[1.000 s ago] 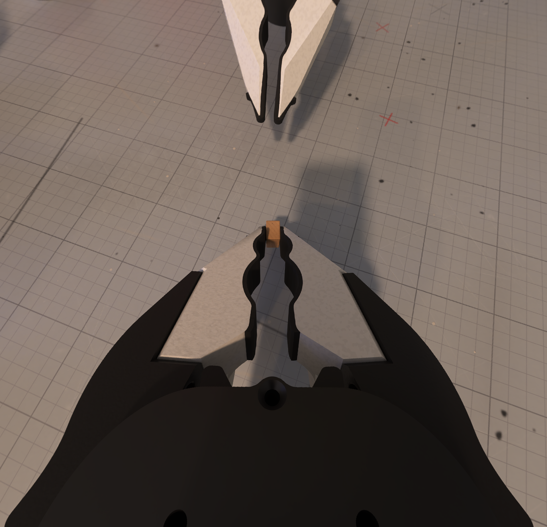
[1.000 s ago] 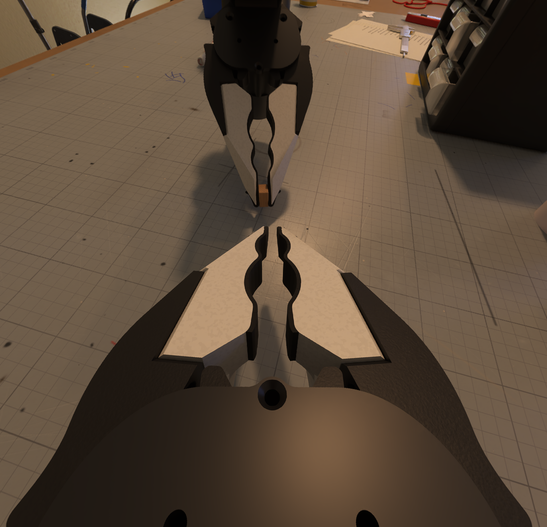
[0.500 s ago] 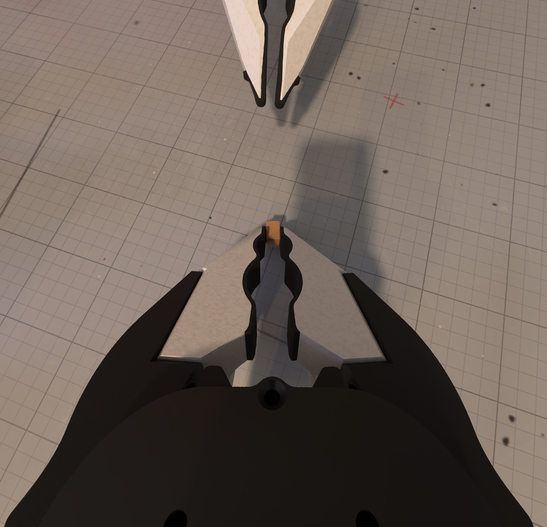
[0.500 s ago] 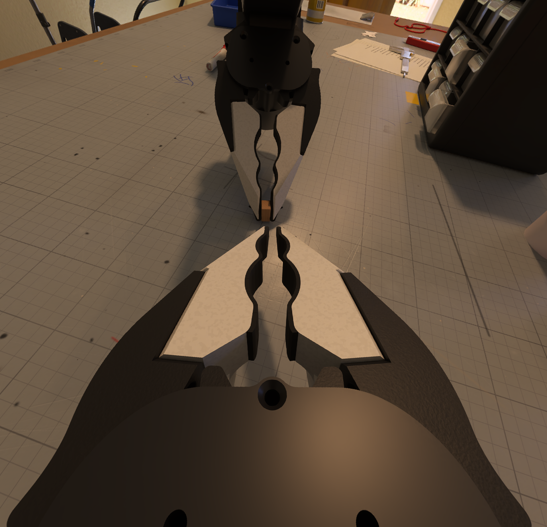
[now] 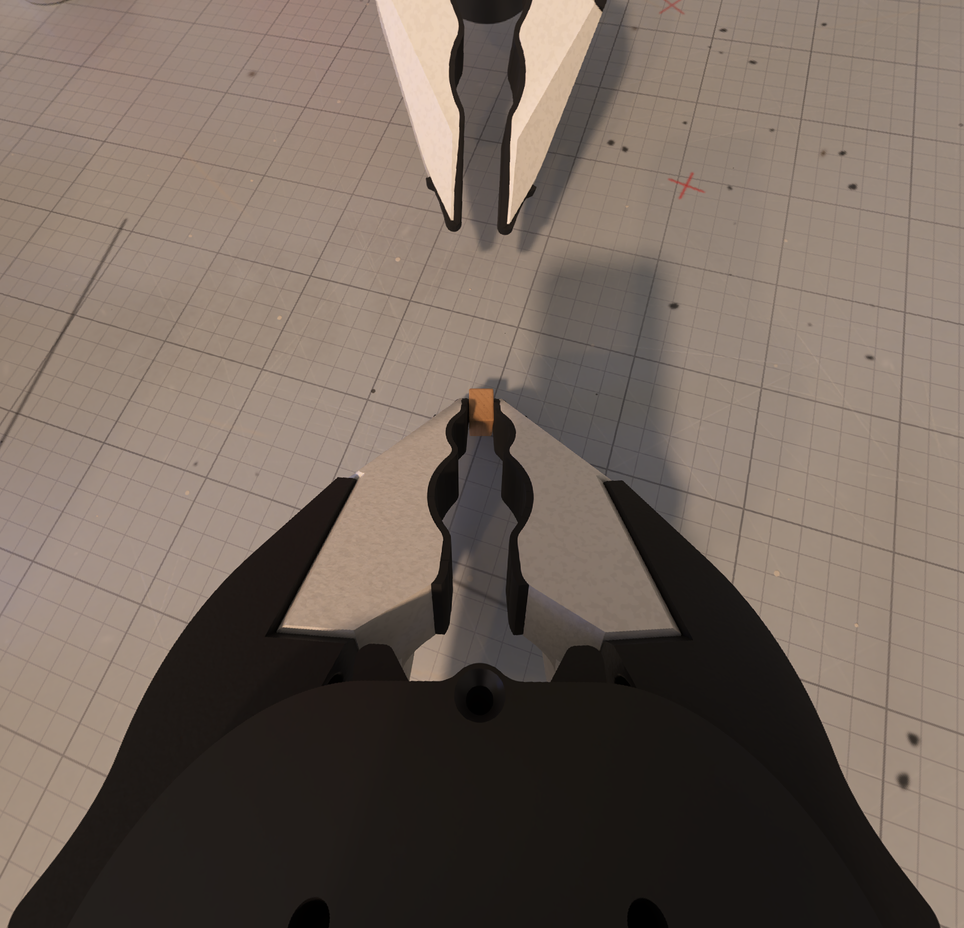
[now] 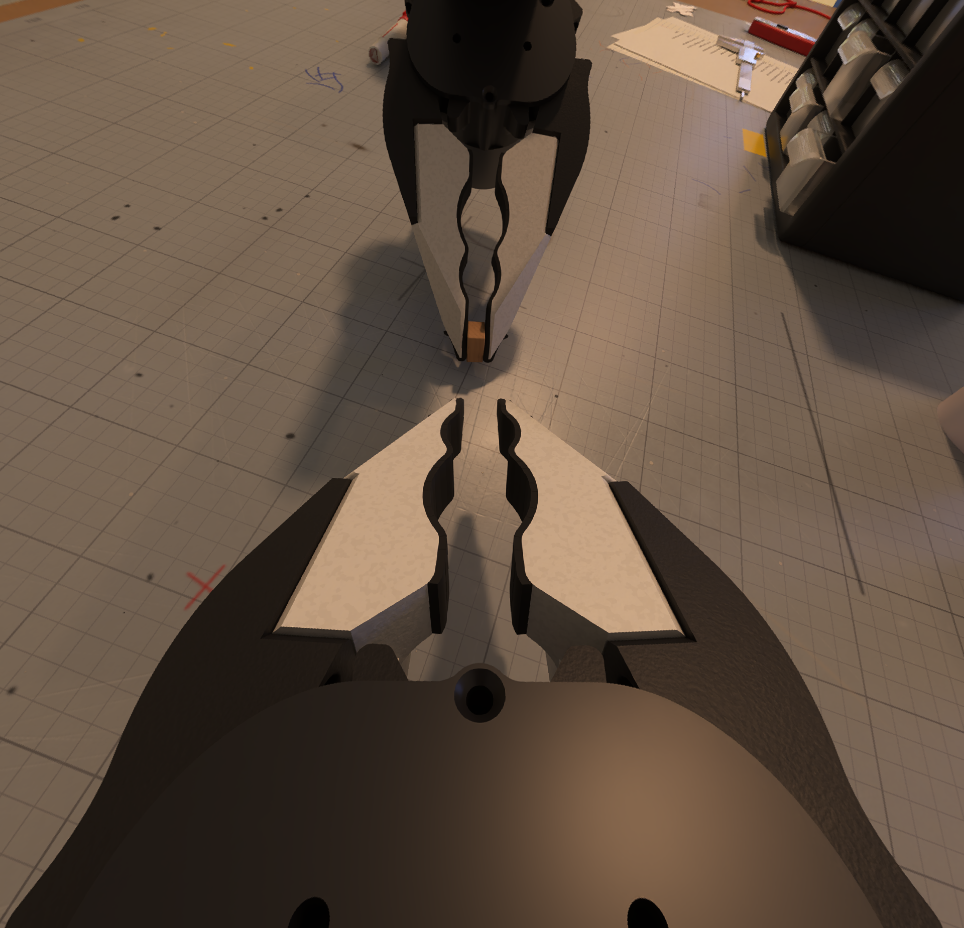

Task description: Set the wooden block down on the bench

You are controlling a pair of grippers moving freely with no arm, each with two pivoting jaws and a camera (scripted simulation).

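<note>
Jaws of right gripper at 12 o'clock have widened, empty, while left gripper still pinches small orange-brown wooden block above grey gridded bench.

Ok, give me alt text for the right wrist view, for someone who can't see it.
The left gripper, facing the camera, pinches a small wooden block at its fingertips, at or just above the gridded grey bench. The right gripper sits in the foreground, fingers slightly apart and holding nothing. Papers and a dark rack lie behind.
</note>
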